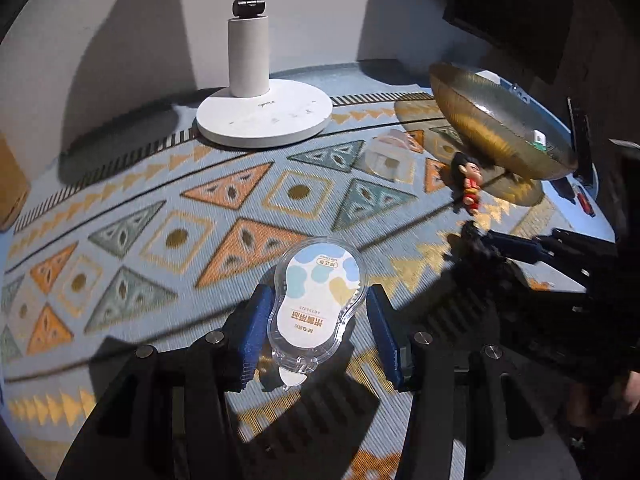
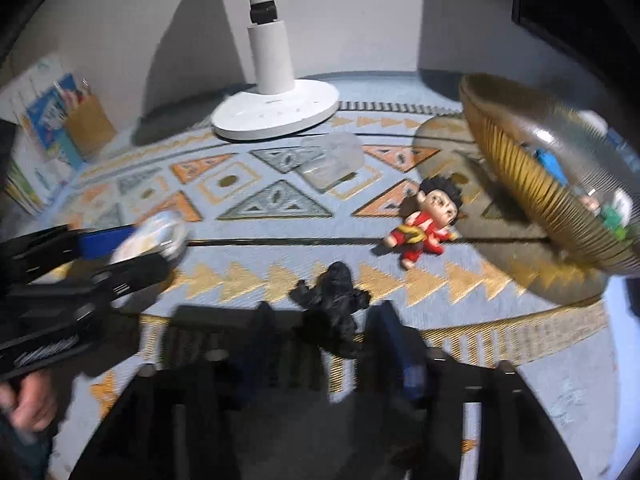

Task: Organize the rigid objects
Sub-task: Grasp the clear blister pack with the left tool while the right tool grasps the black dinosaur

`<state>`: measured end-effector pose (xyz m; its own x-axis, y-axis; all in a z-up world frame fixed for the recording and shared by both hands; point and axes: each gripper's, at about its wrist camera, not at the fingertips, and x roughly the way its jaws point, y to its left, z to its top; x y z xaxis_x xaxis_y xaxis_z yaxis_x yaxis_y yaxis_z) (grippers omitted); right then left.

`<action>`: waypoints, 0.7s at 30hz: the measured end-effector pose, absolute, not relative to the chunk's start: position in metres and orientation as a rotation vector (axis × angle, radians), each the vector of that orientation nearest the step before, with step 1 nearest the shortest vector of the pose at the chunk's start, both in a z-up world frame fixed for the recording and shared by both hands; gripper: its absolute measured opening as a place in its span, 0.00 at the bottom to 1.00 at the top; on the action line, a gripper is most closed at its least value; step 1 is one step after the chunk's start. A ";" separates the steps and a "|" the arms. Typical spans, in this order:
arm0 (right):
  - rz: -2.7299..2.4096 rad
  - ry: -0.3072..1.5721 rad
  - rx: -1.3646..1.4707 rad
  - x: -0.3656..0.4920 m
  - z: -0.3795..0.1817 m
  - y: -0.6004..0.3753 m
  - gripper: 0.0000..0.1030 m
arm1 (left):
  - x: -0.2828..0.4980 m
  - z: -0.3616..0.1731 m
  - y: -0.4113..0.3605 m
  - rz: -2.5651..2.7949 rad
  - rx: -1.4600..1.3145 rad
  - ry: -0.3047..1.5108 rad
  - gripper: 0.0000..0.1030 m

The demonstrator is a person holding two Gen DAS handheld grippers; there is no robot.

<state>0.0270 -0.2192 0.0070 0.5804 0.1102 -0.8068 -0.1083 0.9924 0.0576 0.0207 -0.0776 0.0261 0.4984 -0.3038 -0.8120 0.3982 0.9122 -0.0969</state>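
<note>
Left hand-held gripper (image 1: 318, 328) straddles correction tape (image 1: 318, 304).

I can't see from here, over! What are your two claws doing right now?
Left gripper open around correction tape. Right gripper open around black figure. Red doll lies before gold bowl.

Correction tape case (image 1: 316, 304) shows upside-down print: "M&G", big Chinese characters, a code too small to read; lamp base (image 1: 264, 118) logo illegible.
</note>
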 end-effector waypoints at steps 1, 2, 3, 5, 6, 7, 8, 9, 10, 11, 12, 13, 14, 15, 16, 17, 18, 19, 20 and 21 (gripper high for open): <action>0.132 0.940 0.008 0.026 0.007 -0.219 0.36 | 0.017 0.027 -0.080 -0.427 0.106 0.957 0.45; 0.140 0.939 0.016 0.024 0.008 -0.219 0.35 | 0.013 0.027 -0.081 -0.431 0.104 0.956 0.45; 0.154 0.941 0.024 0.023 0.007 -0.218 0.35 | 0.008 0.028 -0.082 -0.432 0.104 0.955 0.45; 0.201 0.940 0.013 0.012 0.008 -0.211 0.35 | 0.002 0.030 -0.085 -0.439 0.106 0.952 0.45; 0.217 0.941 -0.002 0.008 0.009 -0.208 0.35 | -0.002 0.031 -0.087 -0.450 0.108 0.951 0.45; 0.243 0.942 -0.020 0.002 0.009 -0.202 0.35 | -0.005 0.032 -0.089 -0.454 0.110 0.949 0.45; 0.275 0.942 -0.022 -0.004 0.010 -0.197 0.35 | -0.008 0.034 -0.092 -0.455 0.114 0.947 0.45; 0.312 0.941 -0.011 -0.009 0.012 -0.194 0.35 | -0.011 0.034 -0.093 -0.454 0.118 0.945 0.45; 0.329 0.938 -0.008 -0.011 0.012 -0.191 0.35 | -0.013 0.035 -0.094 -0.452 0.121 0.944 0.45; 0.345 0.927 -0.008 -0.017 0.016 -0.190 0.35 | -0.016 0.037 -0.096 -0.451 0.125 0.942 0.45; 0.348 0.919 -0.011 -0.020 0.019 -0.188 0.34 | -0.018 0.039 -0.096 -0.452 0.124 0.937 0.45; 0.342 0.907 -0.025 -0.023 0.024 -0.188 0.34 | -0.020 0.041 -0.095 -0.457 0.119 0.934 0.45; 0.341 0.891 -0.033 -0.025 0.029 -0.189 0.34 | -0.021 0.047 -0.094 -0.464 0.102 0.927 0.45; 0.338 0.874 -0.030 -0.027 0.034 -0.193 0.34 | -0.022 0.050 -0.094 -0.467 0.091 0.921 0.45; 0.331 0.858 -0.022 -0.029 0.040 -0.198 0.34 | -0.023 0.057 -0.095 -0.471 0.080 0.909 0.44; 0.317 0.844 -0.010 -0.030 0.045 -0.205 0.34 | -0.023 0.063 -0.096 -0.471 0.074 0.896 0.44; 0.302 0.830 0.000 -0.030 0.050 -0.212 0.34 | -0.022 0.071 -0.099 -0.471 0.068 0.879 0.41; 0.290 0.820 0.005 -0.029 0.054 -0.217 0.34 | -0.022 0.078 -0.101 -0.475 0.060 0.864 0.33; 0.267 0.800 0.009 -0.031 0.062 -0.227 0.34 | -0.020 0.087 -0.105 -0.485 0.048 0.849 0.32; 0.240 0.778 0.014 -0.032 0.071 -0.238 0.34 | -0.018 0.098 -0.110 -0.494 0.035 0.827 0.32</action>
<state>-0.0324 -0.2384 0.0712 0.6865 0.2194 -0.6933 -0.2089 0.9727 0.1010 -0.0176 -0.1096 0.0985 0.5708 -0.4075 -0.7128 0.4340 0.8867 -0.1594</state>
